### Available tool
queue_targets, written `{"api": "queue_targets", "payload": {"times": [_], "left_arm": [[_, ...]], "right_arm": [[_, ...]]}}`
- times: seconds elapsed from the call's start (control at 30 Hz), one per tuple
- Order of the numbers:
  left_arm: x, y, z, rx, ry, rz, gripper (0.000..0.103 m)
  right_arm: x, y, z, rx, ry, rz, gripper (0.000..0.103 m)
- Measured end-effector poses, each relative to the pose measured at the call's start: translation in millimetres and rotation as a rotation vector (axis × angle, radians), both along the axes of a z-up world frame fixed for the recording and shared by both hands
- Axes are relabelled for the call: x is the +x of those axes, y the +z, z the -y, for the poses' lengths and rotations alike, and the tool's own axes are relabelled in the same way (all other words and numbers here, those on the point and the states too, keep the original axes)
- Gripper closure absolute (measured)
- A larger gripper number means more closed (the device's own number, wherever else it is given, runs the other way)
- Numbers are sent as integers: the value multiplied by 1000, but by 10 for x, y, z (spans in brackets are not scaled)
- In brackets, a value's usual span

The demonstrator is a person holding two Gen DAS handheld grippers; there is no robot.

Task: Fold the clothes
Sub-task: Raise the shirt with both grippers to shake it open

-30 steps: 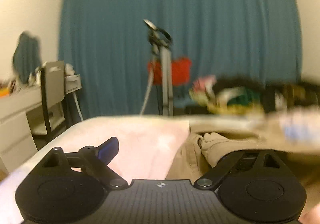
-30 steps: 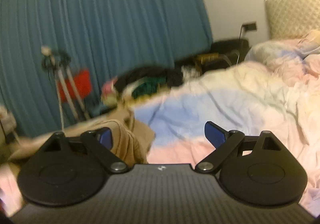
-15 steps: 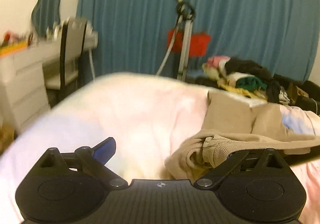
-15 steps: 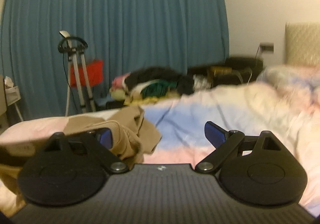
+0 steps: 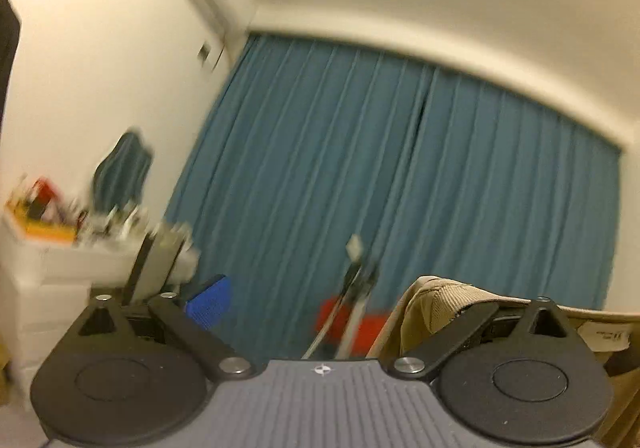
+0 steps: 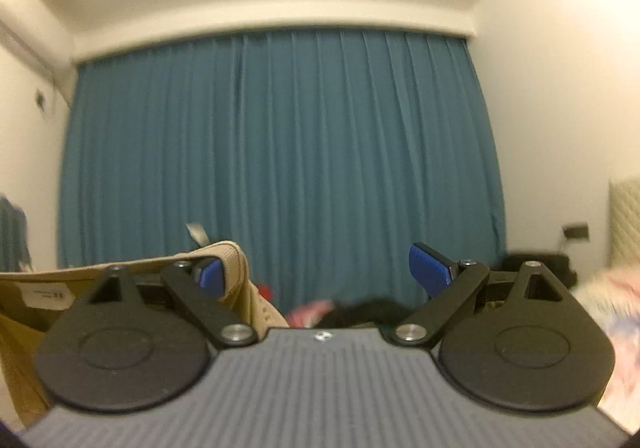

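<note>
My left gripper (image 5: 332,300) pointed up toward the teal pleated curtain (image 5: 400,176), its jaws spread wide; the tan ribbed-waistband garment (image 5: 444,300) draped over the right finger, hiding that pad, while the blue left pad (image 5: 210,300) stood bare. My right gripper (image 6: 324,276) faced the same curtain (image 6: 276,168) with jaws equally wide, and the garment (image 6: 236,268) hung over its left finger, beside the left blue pad (image 6: 210,278); the right blue pad (image 6: 428,272) was free. The tan cloth stretched left from there, a white care label (image 6: 42,294) showing on its inner face. Whether either pad pinched the fabric or merely hooked it, I could not tell through the blur. In the left view, a white desk with clutter (image 5: 48,248) stood at far left and a red object behind a metal stand (image 5: 352,320) sat low against the curtain. Pink bedding (image 6: 608,312) edged the right view.
</note>
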State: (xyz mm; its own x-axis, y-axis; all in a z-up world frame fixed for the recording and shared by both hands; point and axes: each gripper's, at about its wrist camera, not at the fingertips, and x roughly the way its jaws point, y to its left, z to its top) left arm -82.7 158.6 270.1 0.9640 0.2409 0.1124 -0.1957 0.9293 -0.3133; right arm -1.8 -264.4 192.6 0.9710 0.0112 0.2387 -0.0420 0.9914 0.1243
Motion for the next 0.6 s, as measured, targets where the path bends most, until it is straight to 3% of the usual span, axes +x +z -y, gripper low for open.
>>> {"api": "queue_targets", "payload": {"times": [0.2, 0.33, 0.43, 0.6], "left_arm": [[-563, 1128, -156, -33, -128, 180, 0], [-635, 1495, -152, -29, -176, 190, 0], [-472, 1500, -87, -27, -220, 126, 0], [194, 996, -9, -31, -276, -44, 0]], "right_arm": [[-704, 940, 207, -10, 26, 190, 10], [-947, 1251, 315, -6, 38, 206, 10], [-863, 1216, 368, -10, 28, 142, 10], [-385, 706, 488, -17, 1, -6, 10]]}}
